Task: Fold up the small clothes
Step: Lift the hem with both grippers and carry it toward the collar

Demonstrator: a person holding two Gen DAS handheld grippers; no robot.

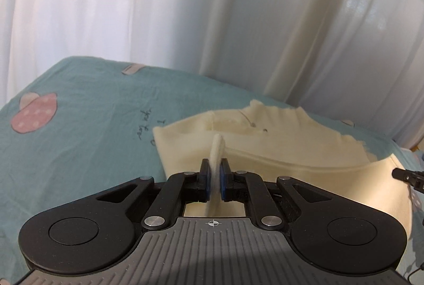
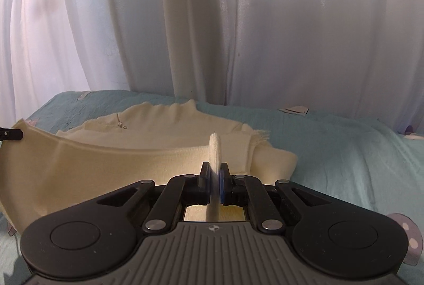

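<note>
Between the pads: each gripper pinches a bunched ridge of the cream garment's (image 1: 278,152) near hem, the cloth standing up in a narrow fin between the blue-faced pads.
Left gripper (image 1: 215,180): clamped tight on the hem at the garment's left near corner, no gap showing beside the cloth.
Right gripper (image 2: 215,180): clamped the same way on the hem at the garment's right near corner; its black tip also shows at the right edge of the left view.
Near hem: raised off the bedsheet (image 1: 79,110) and strung in a shallow sag between the two grips.
Garment: the rest lies on the bedsheet beyond the raised hem, neckline at the far side, toward the curtain (image 2: 291,20); a small dark mark sits near the collar.
Landmark: all places here are given relative to the garment.
Done so far: both near corners gripped and lifted, judging from the hanging hem.
Left to do: by the look of it, carry the hem over toward the collar, lay it down, release, then any further folds; no finished crease is visible yet.
Count: one garment, two grippers, one bedsheet with mushroom prints, one white curtain behind.
Other clothes: none visible.
</note>
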